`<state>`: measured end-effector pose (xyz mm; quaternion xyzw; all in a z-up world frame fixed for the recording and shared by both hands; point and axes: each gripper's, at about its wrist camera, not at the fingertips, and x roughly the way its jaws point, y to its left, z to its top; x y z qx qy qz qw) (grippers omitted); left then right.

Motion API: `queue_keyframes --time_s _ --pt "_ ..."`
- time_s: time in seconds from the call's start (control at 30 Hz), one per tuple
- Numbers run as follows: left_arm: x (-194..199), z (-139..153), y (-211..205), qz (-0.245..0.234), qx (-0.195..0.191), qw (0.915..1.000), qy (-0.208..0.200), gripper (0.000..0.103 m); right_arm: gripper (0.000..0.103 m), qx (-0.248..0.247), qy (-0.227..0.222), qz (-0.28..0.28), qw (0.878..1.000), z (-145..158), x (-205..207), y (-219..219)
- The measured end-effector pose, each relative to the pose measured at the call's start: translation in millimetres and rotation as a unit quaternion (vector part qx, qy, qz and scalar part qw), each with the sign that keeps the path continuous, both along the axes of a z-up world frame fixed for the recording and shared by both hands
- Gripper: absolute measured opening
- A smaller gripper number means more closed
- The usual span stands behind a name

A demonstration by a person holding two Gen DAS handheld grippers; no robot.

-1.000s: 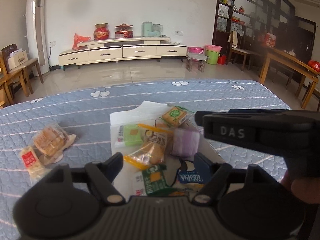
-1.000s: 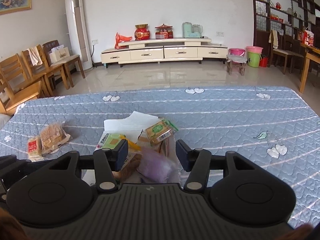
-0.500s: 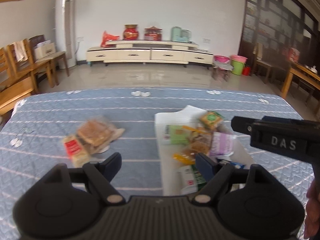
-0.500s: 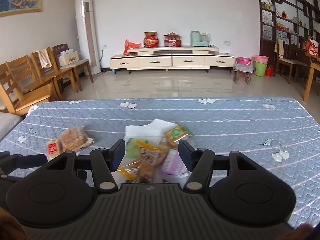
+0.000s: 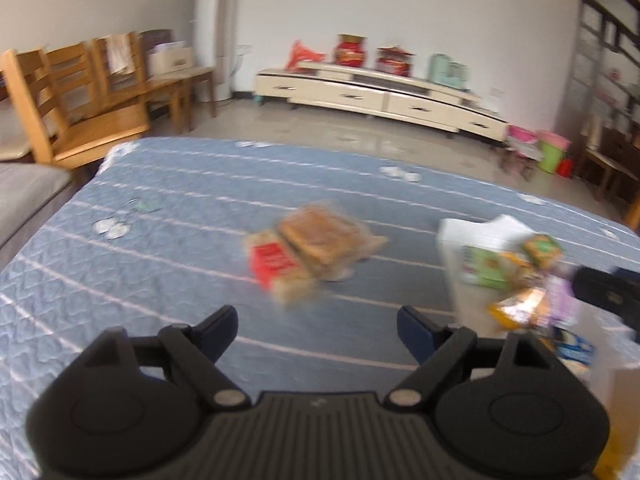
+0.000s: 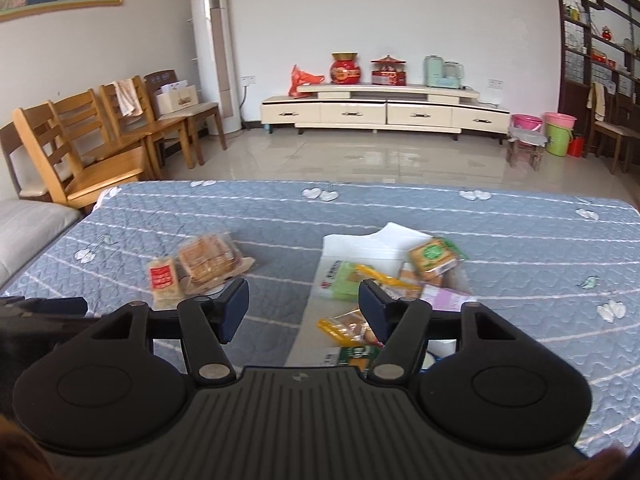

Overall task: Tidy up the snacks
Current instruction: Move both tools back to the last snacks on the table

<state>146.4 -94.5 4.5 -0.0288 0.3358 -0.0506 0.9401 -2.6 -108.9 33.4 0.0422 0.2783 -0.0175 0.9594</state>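
Both sets of jaws stand spread apart with nothing between them. The left gripper hovers above the blue quilted cover, its open gap facing two snack packets that lie apart from the main heap. The right gripper hovers over the same cover, with its right finger in front of the heap's near edge and its left finger over bare quilt.

Snacks, main heap: a loose pile rests on a white sheet laid flat on the cover. It includes a green packet, a cracker pack with a green label, a yellow packet, a pale purple packet and a green-and-white packet nearest the camera. They overlap and touch one another. In the left wrist view the same heap sits at the right edge, blurred.

Snacks, separate pair: a clear pack of brown crackers lies to the left of the sheet, well apart from it. A narrow red-labelled packet lies just beside it, touching or nearly so. The left wrist view shows both blurred, directly ahead of the left gripper.

Surroundings: wooden chairs line the left wall beside a tall white air conditioner. A long cream cabinet stands against the far wall, with pink and green buckets to its right.
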Motion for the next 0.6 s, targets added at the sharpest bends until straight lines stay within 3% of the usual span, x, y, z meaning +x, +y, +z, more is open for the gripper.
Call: queue_keyframes --time_s 0.2,0.43,0.6 --pt "52.3 -20.7 26.6 0.062 -0.011 0.9976 0.026 0.089 0.082 0.005 -0.002 0.027 1.000 -5.3 5.8 6.1" --pt "122.4 -45.8 23.9 0.077 -0.041 0.9930 0.079 0.089 0.087 0.003 -0.014 0.052 0.999 -6.0 9.6 5.3" --pt "149.4 -56.9 18.8 0.091 -0.022 0.9912 0.093 0.091 0.089 -0.005 -0.016 0.063 0.998 -8.4 15.4 3.8"
